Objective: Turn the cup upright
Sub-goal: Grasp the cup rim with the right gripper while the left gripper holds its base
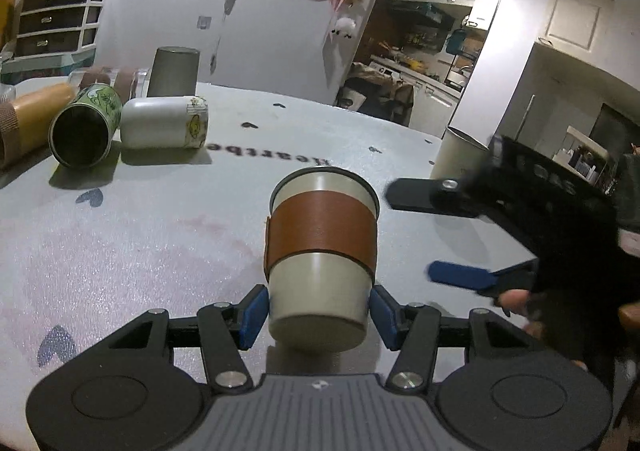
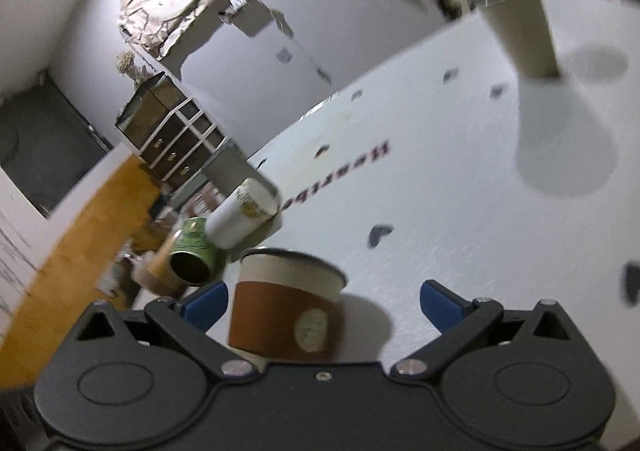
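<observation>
A cream cup with a brown leather sleeve [image 1: 322, 251] stands upright on the white table [image 1: 160, 235], rim up. My left gripper [image 1: 318, 315] is shut on the cup's base, blue pads touching both sides. My right gripper [image 1: 436, 231] shows in the left wrist view to the cup's right, jaws wide apart. In the right wrist view the same cup [image 2: 286, 311] sits between the wide-open blue fingers of the right gripper [image 2: 324, 307], close to the left finger [image 2: 206, 301] and apart from the right one.
Cups lie on their sides at the table's far left: a green one [image 1: 86, 127], a white one [image 1: 164, 123], a tan one [image 1: 32, 119]. A grey cup [image 1: 174, 71] stands upside down behind them. A cream cup [image 1: 458, 155] stands at the far right edge.
</observation>
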A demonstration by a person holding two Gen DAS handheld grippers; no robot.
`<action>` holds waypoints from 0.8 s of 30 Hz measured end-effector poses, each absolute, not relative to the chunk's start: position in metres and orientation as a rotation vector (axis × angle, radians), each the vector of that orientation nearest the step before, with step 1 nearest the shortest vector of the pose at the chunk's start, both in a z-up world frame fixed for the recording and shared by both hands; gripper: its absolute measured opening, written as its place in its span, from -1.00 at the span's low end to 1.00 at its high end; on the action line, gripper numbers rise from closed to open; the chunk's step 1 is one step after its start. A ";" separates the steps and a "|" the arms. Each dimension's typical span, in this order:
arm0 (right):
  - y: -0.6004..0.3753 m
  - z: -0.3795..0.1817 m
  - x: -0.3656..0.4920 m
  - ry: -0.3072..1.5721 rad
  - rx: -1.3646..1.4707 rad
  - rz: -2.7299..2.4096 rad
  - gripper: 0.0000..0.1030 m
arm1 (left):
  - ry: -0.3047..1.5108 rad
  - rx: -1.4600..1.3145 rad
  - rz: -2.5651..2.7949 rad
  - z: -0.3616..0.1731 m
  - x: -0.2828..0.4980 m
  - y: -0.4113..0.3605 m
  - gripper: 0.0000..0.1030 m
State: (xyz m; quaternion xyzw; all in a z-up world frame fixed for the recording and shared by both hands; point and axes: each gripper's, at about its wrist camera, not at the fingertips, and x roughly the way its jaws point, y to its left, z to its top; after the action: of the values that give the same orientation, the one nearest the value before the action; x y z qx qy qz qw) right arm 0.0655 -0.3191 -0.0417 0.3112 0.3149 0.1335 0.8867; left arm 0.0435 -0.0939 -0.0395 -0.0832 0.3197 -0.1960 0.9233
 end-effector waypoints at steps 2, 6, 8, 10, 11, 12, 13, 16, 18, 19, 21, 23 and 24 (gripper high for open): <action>-0.315 -0.049 0.074 0.687 0.680 0.310 1.00 | 0.651 -0.177 -0.410 -0.041 0.045 -0.091 0.09; -0.306 -0.058 0.093 0.729 0.746 0.376 1.00 | 0.633 -0.176 -0.427 -0.043 0.043 -0.088 0.09; -0.304 -0.064 0.106 0.749 0.809 0.419 0.99 | 0.623 -0.173 -0.440 -0.043 0.042 -0.086 0.09; -0.301 -0.071 0.119 0.772 0.869 0.457 0.99 | 0.610 -0.169 -0.455 -0.045 0.041 -0.085 0.09; -0.299 -0.073 0.124 0.783 0.886 0.466 0.99 | 0.605 -0.169 -0.461 -0.046 0.041 -0.083 0.09; -0.296 -0.072 0.128 0.783 0.877 0.458 0.99 | 0.600 -0.167 -0.468 -0.047 0.040 -0.083 0.09; -0.293 -0.070 0.130 0.786 0.856 0.452 0.99 | 0.594 -0.165 -0.473 -0.048 0.040 -0.082 0.09; -0.282 -0.065 0.128 0.770 0.771 0.459 0.99 | 0.562 -0.131 -0.501 -0.051 0.037 -0.081 0.09; -0.277 -0.061 0.122 0.754 0.720 0.439 0.98 | 0.532 -0.094 -0.522 -0.054 0.032 -0.083 0.09; -0.278 -0.060 0.119 0.742 0.706 0.432 0.93 | 0.526 -0.089 -0.531 -0.054 0.030 -0.083 0.09; -0.278 -0.049 0.107 0.687 0.667 0.430 0.85 | 0.529 -0.094 -0.560 -0.055 0.030 -0.081 0.09; -0.279 -0.037 0.092 0.624 0.618 0.444 0.83 | 0.538 -0.103 -0.583 -0.057 0.029 -0.081 0.09; -0.278 -0.030 0.084 0.593 0.590 0.456 0.83 | 0.540 -0.106 -0.584 -0.058 0.028 -0.082 0.09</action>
State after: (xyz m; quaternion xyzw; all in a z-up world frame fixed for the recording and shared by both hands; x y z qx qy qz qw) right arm 0.0837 -0.2776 -0.0304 0.2838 0.2855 0.2193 0.8887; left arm 0.0275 -0.0822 -0.0585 -0.0515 0.2628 -0.2843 0.9206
